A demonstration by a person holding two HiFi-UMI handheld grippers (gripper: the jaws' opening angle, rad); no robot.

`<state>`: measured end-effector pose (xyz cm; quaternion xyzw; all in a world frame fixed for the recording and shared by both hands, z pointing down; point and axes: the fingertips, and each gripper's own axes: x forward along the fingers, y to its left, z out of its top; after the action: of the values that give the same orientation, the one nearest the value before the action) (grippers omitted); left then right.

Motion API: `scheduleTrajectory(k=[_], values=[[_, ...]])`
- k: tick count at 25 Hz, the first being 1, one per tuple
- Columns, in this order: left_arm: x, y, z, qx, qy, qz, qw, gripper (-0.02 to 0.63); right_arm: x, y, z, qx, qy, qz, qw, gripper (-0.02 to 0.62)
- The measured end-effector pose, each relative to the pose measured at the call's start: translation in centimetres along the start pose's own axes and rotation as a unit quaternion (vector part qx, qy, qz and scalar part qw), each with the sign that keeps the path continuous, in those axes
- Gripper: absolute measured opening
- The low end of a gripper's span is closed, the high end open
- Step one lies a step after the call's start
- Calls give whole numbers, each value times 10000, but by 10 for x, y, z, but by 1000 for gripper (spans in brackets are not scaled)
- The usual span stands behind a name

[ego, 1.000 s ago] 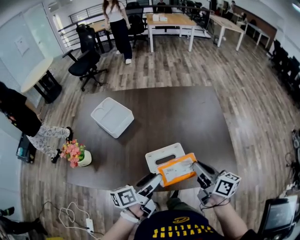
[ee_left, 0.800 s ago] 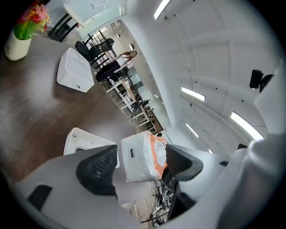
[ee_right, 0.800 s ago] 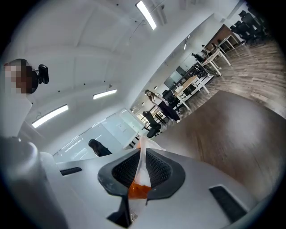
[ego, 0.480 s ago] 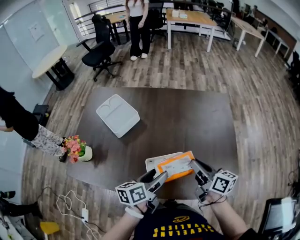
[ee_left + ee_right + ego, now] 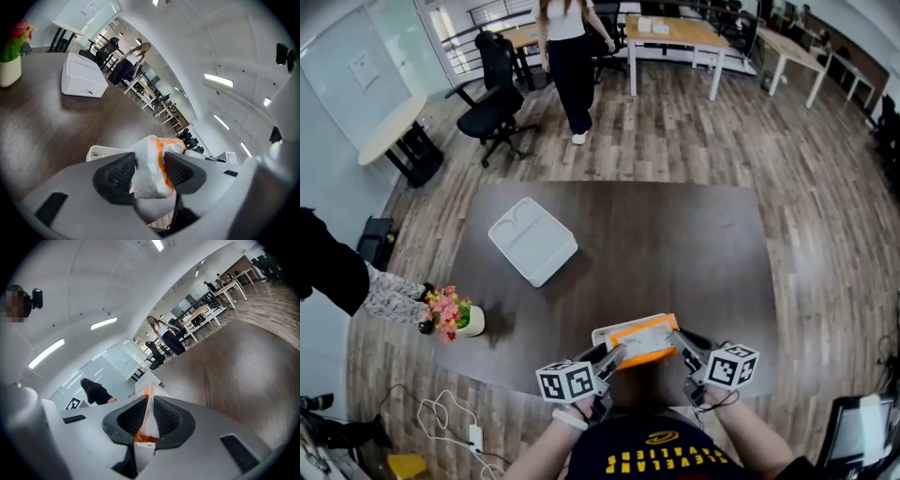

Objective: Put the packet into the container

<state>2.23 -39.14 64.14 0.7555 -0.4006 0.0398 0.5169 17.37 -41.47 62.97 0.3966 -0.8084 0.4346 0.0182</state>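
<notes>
Orange-and-white packet [image 5: 645,337] hung over the white container [image 5: 600,335] at the table's near edge, head view | left gripper view: left gripper [image 5: 150,158] was closing, pads already on the bulging plastic; slack film could slip | right gripper view: right gripper [image 5: 150,401] pinched the packet's thin edge; an uneven release might tip it past the rim.
</notes>
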Motion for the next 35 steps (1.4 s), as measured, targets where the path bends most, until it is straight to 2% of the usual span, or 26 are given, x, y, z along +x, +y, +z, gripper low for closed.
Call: scheduleTrajectory(k=[8,14,22,35], values=[[16,31,-11,123,468,220,9986,195,20,-23,-26,-256,347,-502,9978,48],[27,50,-23,-61,688,289,9972,193,32,-43,-45,-471,666,-875,9928,48],[35,61,-31,-117,940,423,9946,193,41,-48,-55,-520,820,-942,9908,48],[47,78,-39,98,1393,859,9865,193,52,-71,-76,-805,1446,-1402,9762,48]])
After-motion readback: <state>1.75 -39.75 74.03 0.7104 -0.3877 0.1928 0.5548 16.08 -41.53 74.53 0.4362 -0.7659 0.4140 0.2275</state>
